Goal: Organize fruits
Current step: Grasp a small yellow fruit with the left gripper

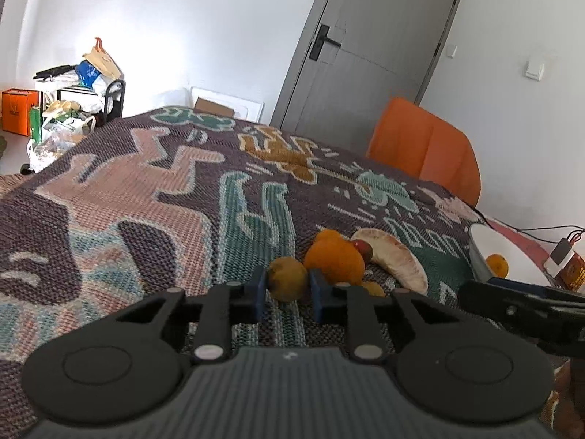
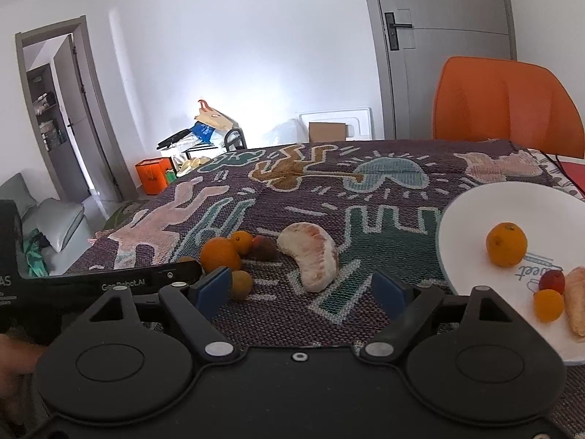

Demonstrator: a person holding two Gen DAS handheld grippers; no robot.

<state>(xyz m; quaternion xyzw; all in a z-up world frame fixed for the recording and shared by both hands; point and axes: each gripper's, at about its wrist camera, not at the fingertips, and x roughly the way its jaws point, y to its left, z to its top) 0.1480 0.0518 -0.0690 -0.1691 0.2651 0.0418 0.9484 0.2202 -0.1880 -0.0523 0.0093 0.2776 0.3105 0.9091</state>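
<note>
My left gripper point(image 1: 289, 294) is shut on a small brown fruit point(image 1: 287, 280) on the patterned cloth; both blue pads press its sides. Just beyond it sit a large orange point(image 1: 334, 259), a smaller orange point(image 1: 327, 236), a red lychee point(image 1: 363, 248) and a peeled pomelo segment point(image 1: 393, 259). My right gripper point(image 2: 301, 291) is open, and the pomelo segment point(image 2: 314, 256) lies a little ahead between its fingers, untouched. Another small brown fruit point(image 2: 241, 284) rests beside its left pad. The white plate point(image 2: 475, 219) at the right holds an orange point(image 2: 506, 244), a lychee point(image 2: 552, 281), a small orange point(image 2: 547, 305) and a pomelo piece point(image 2: 576, 300).
An orange chair point(image 2: 508, 102) stands behind the table's far right edge, in front of a grey door point(image 2: 438, 36). A cable point(image 1: 548, 228) and a small device point(image 1: 561, 252) lie beyond the plate. Bags and boxes point(image 1: 73, 102) crowd the floor past the far left corner.
</note>
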